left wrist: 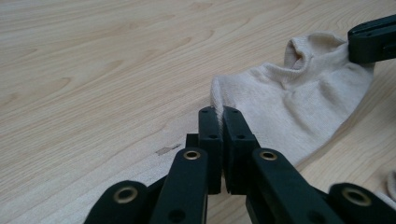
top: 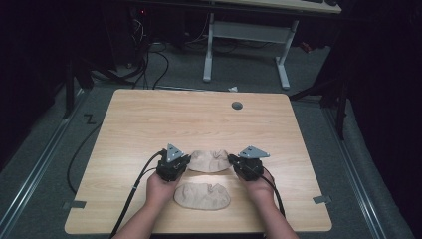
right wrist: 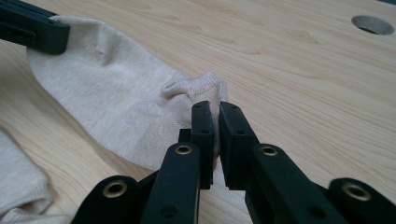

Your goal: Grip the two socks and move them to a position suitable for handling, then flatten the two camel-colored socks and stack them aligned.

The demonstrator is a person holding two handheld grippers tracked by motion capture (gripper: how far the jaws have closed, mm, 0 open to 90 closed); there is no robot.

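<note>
Both grippers are pinching the far sock [top: 210, 161] on the bench [top: 149, 119]: the left gripper [left wrist: 220, 122] clamping one end, the right gripper [right wrist: 211, 119] the other.

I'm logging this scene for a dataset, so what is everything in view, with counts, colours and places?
held sock: 1, beige, on the table between the two tools, pinched at both ends
loose sock: 1, beige, flat on the table near the front edge
table: 1, light wood, centre, with a round grey hole near the far edge
desk frame: 1, white, on the floor beyond the table
left tool: 1, black, shut on the sock's end
right tool: 1, black, shut on the sock's cuff end
</note>
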